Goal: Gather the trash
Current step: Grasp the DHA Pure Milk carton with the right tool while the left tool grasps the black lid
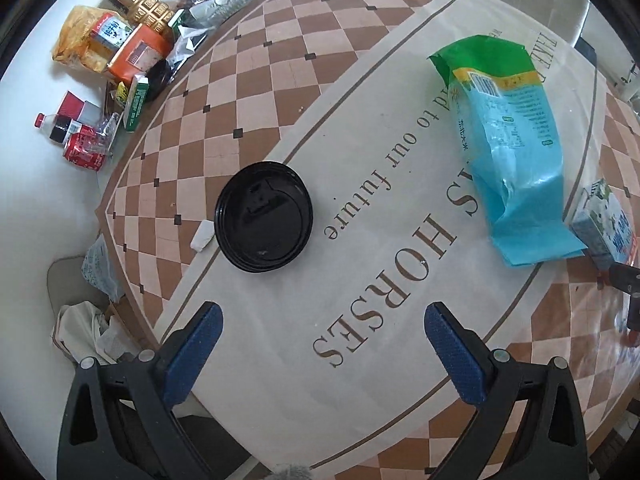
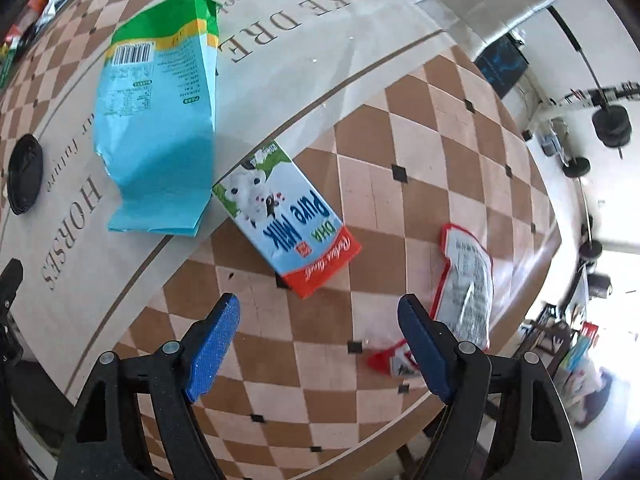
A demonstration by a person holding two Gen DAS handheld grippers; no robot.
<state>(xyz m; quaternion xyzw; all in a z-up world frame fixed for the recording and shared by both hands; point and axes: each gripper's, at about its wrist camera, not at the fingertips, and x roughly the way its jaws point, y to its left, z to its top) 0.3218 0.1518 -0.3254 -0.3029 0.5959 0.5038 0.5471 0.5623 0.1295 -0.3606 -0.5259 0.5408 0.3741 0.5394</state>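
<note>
A black cup lid (image 1: 263, 216) lies on the checkered table (image 1: 280, 80), with a small white scrap (image 1: 201, 236) at its left edge. My left gripper (image 1: 323, 314) hangs open above the table, just below the lid in the left wrist view, nothing between its blue pads. A blue-and-green snack bag (image 2: 160, 120) lies flat; its lower corner rests against a milk carton (image 2: 288, 220) lying on its side. A red-edged wrapper (image 2: 466, 292) lies to the carton's right. My right gripper (image 2: 319, 306) stands open over bare table below the carton, empty.
A heap of bottles, cans, boxes and packets (image 1: 116, 60) crowds the table's far left corner. Crumpled paper and a bag (image 1: 88, 328) lie on the floor beyond the table's left edge. The table's right edge (image 2: 532, 272) drops off to a room with weights on the floor.
</note>
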